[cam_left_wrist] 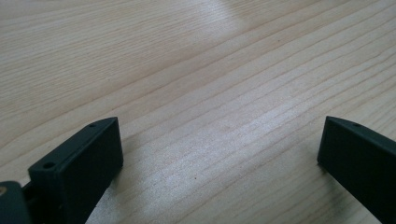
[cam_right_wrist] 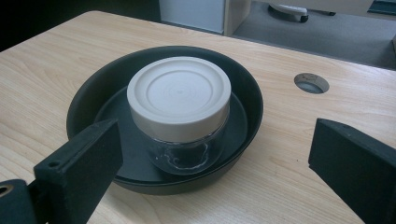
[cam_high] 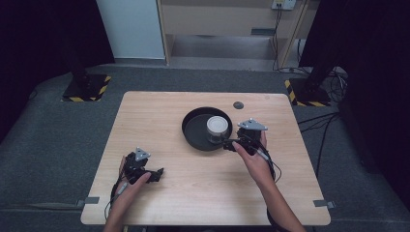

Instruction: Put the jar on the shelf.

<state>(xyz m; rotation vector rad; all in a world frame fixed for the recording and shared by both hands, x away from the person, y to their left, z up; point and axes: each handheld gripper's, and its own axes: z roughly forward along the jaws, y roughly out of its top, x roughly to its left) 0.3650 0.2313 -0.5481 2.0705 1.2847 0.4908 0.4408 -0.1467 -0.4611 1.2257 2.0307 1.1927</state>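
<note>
Straight ahead of the right claw, jaws apart: upright jar in pan; left claw, likewise apart, well off.

A light wood desk stands on grey carpet. A small round hole sits near the desk's far edge. Beyond the desk, a pale wood cabinet stands against the back wall, with a white panel to its left and a socket with cables hanging down at its upper right. Two dark stands on bases edged in yellow-and-black tape flank the desk's far corners. Black curtains close off both sides. Tape tabs mark the desk's near corners.
</note>
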